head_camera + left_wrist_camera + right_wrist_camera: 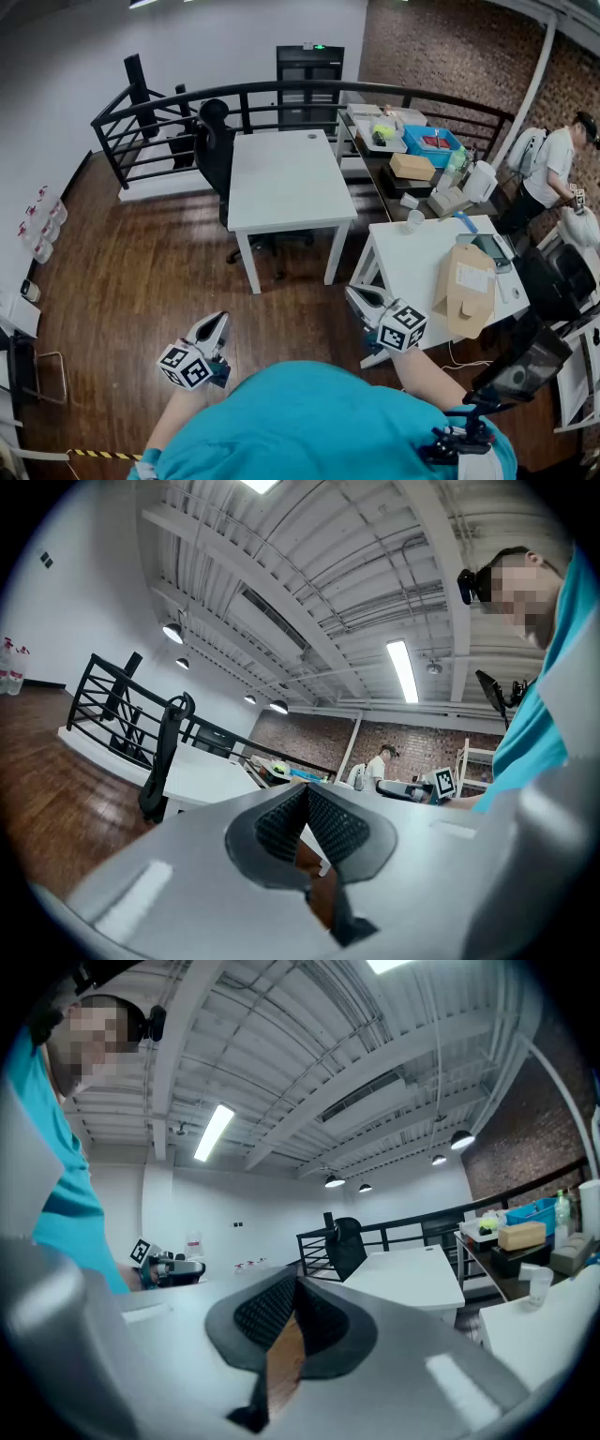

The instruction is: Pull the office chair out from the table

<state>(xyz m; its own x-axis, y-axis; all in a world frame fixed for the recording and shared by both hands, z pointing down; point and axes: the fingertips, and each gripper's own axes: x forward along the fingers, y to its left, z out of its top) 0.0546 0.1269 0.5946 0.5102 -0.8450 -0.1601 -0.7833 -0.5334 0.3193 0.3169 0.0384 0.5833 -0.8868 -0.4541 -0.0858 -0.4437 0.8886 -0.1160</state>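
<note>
My rig's wearer had on a teal shirt [309,422] and a black headset [473,581]. My left gripper [217,323] and right gripper [356,296] had smooth pale grey shells. Each carried 2 black pads [281,822] with a ribbed, dotted texture, and 1 cube [185,366] bearing black-and-white square markers on its faces.

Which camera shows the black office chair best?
The head view: the office chair shows from above, tucked against the white table. The left gripper view catches its thin side profile; the right gripper view, a small distant backrest.
</note>
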